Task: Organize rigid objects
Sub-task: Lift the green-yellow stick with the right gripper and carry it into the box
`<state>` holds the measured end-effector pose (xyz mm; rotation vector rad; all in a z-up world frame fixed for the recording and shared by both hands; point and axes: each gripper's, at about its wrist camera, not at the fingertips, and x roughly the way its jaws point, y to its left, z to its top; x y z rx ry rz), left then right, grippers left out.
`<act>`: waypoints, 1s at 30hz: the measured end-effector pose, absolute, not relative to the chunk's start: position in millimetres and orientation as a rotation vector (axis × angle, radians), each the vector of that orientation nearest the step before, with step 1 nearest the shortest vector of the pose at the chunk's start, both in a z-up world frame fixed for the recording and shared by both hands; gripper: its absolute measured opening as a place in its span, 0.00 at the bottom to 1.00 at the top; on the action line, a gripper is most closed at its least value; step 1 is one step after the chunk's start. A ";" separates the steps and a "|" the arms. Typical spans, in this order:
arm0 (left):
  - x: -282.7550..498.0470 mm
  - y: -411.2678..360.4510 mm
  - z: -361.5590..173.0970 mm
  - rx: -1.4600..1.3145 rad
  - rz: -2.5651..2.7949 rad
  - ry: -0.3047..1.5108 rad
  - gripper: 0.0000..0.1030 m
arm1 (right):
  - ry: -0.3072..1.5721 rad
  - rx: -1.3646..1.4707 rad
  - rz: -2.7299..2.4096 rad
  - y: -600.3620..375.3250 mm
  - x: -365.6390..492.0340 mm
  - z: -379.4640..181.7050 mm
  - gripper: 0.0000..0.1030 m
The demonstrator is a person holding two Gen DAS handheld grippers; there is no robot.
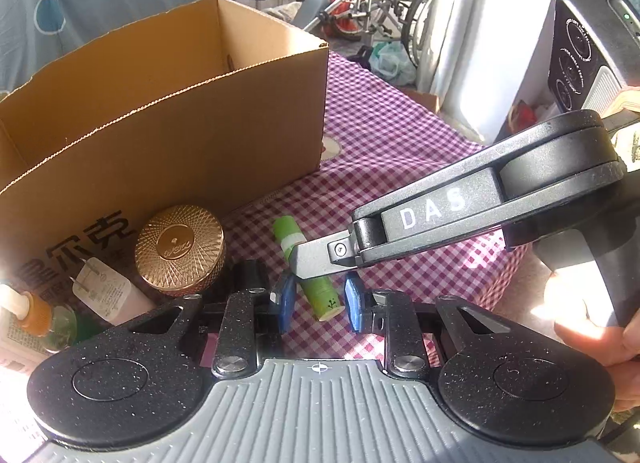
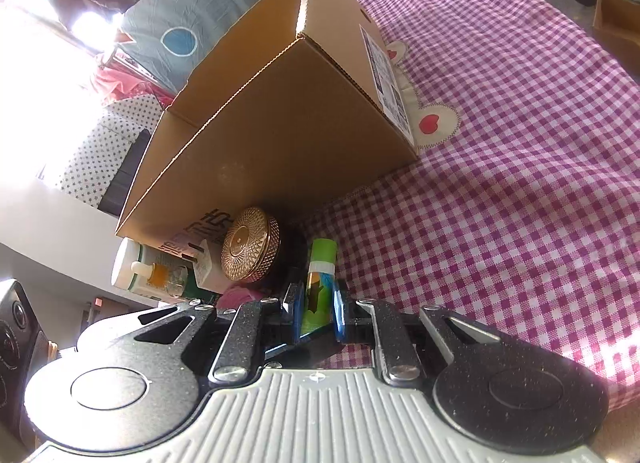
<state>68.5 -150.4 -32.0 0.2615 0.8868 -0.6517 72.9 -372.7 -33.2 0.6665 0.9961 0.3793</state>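
The green tube (image 1: 308, 267) lies on the checked cloth (image 1: 400, 151) of the bed, just in front of the cardboard box (image 1: 168, 135) and near its right front corner. Your right tool (image 2: 318, 313) has its blue pads pressed against the tube's sides, so you are pinching it at the near end. Your left tool (image 1: 318, 305) sits around the same tube's near end; its jaws are drawn in as far as they go, but the left view does not make clear whether the pads bite or merely flank the tube.

You appear to be at the pick-up step: the tube is gripped but still on the cloth. Next you need to lift it clear above the box's front wall and carry it over the open top, so free the left tool first if both are holding.

The gold patterned tin (image 1: 180, 251) and the white charger plug (image 1: 106, 291) rest against the box front, left of the tube.

The left view shows into the box's open top; the right view shows only its outer walls and shipping label (image 2: 386, 83). Only the left view shows your right tool's arm reaching in.
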 end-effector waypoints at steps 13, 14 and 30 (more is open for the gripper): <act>55.7 -116.1 59.7 0.244 -0.586 0.648 0.25 | 0.771 0.585 0.489 -344.3 77.1 70.6 0.16; 58.3 -112.8 67.8 0.243 -0.573 0.631 0.25 | 0.761 0.581 0.501 -341.0 81.7 77.2 0.16; 191.0 -56.3 69.9 0.142 -0.408 0.873 0.25 | 1.034 0.534 0.675 -242.8 250.7 78.7 0.16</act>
